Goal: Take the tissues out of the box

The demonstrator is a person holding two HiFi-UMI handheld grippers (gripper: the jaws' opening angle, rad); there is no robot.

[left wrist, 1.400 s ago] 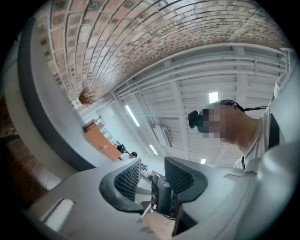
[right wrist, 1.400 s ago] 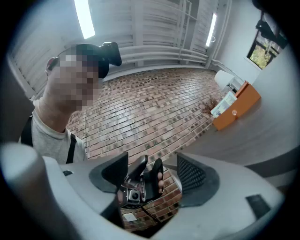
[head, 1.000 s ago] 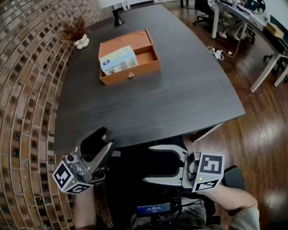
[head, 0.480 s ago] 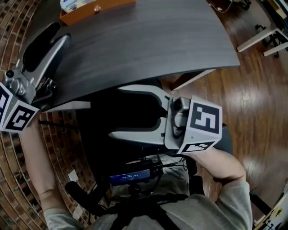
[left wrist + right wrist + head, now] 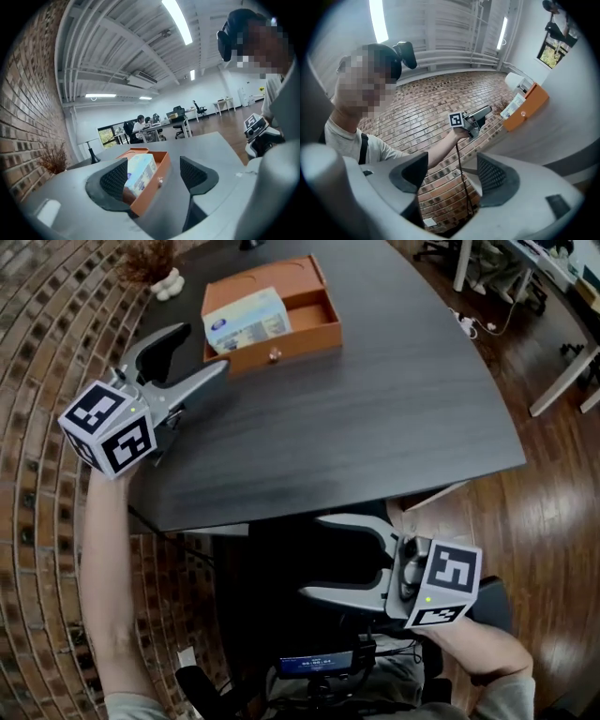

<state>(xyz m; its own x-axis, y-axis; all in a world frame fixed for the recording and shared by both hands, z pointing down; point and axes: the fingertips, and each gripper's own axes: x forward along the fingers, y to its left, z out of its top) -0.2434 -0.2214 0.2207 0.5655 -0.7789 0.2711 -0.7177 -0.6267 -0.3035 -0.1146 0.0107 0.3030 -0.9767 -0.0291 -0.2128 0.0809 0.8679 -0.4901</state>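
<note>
An orange open box (image 5: 300, 315) stands on the far part of the dark table (image 5: 356, 418), with a pale blue tissue pack (image 5: 246, 320) lying in its left side. My left gripper (image 5: 202, 351) hangs above the table's left part, just short of the box. Its jaws are opening with nothing between them. In the left gripper view the tissue pack (image 5: 139, 172) and the box (image 5: 157, 180) lie ahead, beyond the left gripper (image 5: 154, 176). My right gripper (image 5: 314, 556) stands open and empty below the table's near edge, pointing left.
A dried plant in a white vase (image 5: 157, 266) stands at the table's far left corner, by the brick wall (image 5: 47, 352). Desks and chairs (image 5: 506, 268) stand on the wood floor to the right. A white plug strip (image 5: 466, 324) lies on that floor.
My left gripper has come up from below the table's near edge to above its left part, toward the box, and its jaws have gone from shut to open. The right gripper stays low.
</note>
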